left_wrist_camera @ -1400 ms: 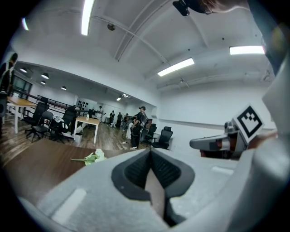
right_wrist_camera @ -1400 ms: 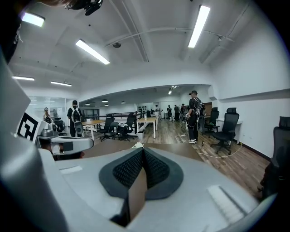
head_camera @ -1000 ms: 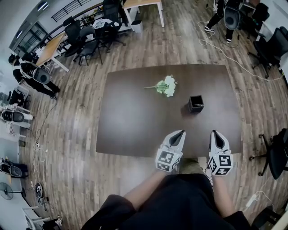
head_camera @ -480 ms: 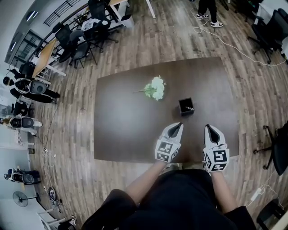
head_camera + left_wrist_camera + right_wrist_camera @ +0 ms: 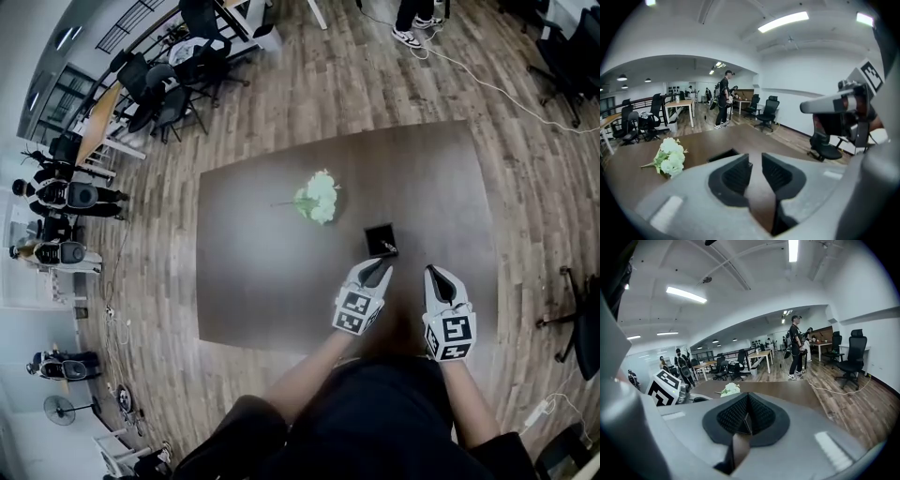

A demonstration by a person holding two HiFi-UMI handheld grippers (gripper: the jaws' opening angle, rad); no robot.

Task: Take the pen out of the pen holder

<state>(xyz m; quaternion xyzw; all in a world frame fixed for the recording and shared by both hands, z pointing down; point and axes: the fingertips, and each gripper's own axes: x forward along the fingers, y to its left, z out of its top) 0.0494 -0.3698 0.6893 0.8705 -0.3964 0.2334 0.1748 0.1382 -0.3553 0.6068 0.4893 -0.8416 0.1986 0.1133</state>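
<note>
A black holder [image 5: 379,239] stands on the brown table [image 5: 253,281]. The pen [image 5: 388,249] is in it, but only a tiny pale bit shows at the near right corner. It is too small to see well.

The left gripper [image 5: 378,267] has its tip just beside the holder's near side. Its jaws are a little apart, and only the table top shows in the gap. In the left gripper view the jaws hide most of the holder — just its dark rim peeks over them, and the pen cannot be seen there.

The right gripper [image 5: 432,274] is a bit to the right, apart from the holder. Its jaws are pressed together on nothing.

White flowers [image 5: 316,199] lie farther back on the table, apart from the holder.
</note>
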